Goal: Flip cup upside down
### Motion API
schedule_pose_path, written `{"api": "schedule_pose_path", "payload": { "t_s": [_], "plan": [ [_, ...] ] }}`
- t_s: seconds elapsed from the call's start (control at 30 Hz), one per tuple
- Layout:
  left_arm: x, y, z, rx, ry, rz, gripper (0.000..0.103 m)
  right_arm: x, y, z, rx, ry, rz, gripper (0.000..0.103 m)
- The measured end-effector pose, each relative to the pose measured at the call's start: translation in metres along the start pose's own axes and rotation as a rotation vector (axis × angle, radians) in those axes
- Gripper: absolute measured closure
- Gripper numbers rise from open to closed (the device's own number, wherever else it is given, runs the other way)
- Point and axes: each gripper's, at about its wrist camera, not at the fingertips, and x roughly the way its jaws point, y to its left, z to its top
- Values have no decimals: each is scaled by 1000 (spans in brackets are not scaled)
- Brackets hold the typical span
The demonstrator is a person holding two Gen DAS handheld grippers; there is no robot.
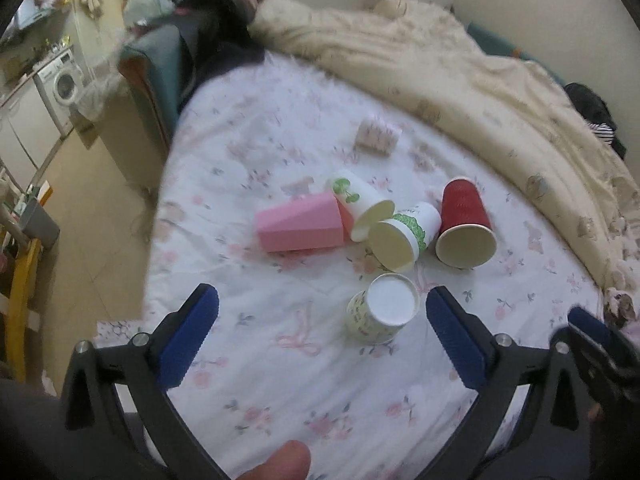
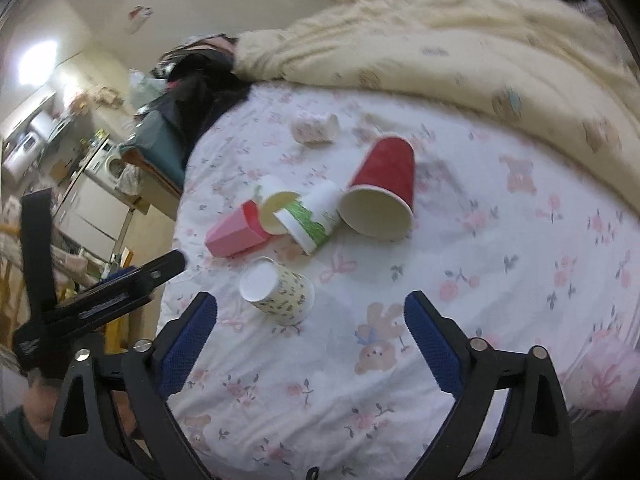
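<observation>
A bed (image 1: 248, 360) under a white sheet printed with pink flowers, bows and bears, filling most of both views. Along the far and right side, a bunched cream blanket (image 1: 460, 80); at the head, a heap of dark clothing (image 1: 216, 12) beside a teal cushion (image 1: 160, 64). Past the bed's left edge, a pale tiled floor (image 1: 88, 208), a white washing machine (image 1: 60, 80) under a cluttered shelf, and yellow rails (image 1: 20, 288) near the frame edge. On the sheet, a cluster of fallen cups: a pink faceted cup (image 1: 300, 224) on its side, two white cups with green prints (image 1: 408, 236) lying against it and each other, a red cup (image 1: 466, 224) on its side with the mouth toward the cameras, and farther back a small floral-print cup (image 1: 376, 136), blurred. Nearest, apart from the cluster, the pale patterned cup (image 1: 380, 312), upside down with its white base uppermost, a little tilted in the right wrist view (image 2: 280, 290). Left gripper (image 1: 320, 320) with blue-padded fingers (image 1: 192, 336) spread wide and released, gripping nothing, the inverted cup between them but untouched. Right gripper (image 2: 310, 330) likewise splayed and empty, above bare sheet, its tip visible at the left view's right edge.
</observation>
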Motion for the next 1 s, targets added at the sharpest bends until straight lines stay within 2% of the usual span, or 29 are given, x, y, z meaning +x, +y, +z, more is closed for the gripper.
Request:
{"api": "schedule_pose_path", "payload": {
  "t_s": [0.13,0.23,0.4,0.5,0.63,0.77,1.0],
  "plan": [
    [-33,17,-16,-10,-67,-1,0,-11,27,-6,-140,-61,-38,3],
    [-44,27,-32,-25,-108,-19,0,-14,40,-12,-199,-79,-62,3],
    [-45,35,-53,-26,-114,-16,0,-18,53,-23,-265,-118,-108,3],
    [-39,40,-60,-68,-113,-26,0,-12,55,-31,-263,-121,-129,3],
    [-29,38,-58,-74,-110,6,0,2,52,-39,-238,-101,-146,3],
    [-25,37,-59,-82,-94,-8,0,1,61,-39,-291,-146,-176,3],
    [-25,34,-62,-74,-84,-21,0,5,55,-34,-250,-137,-159,3]
  ]
}}
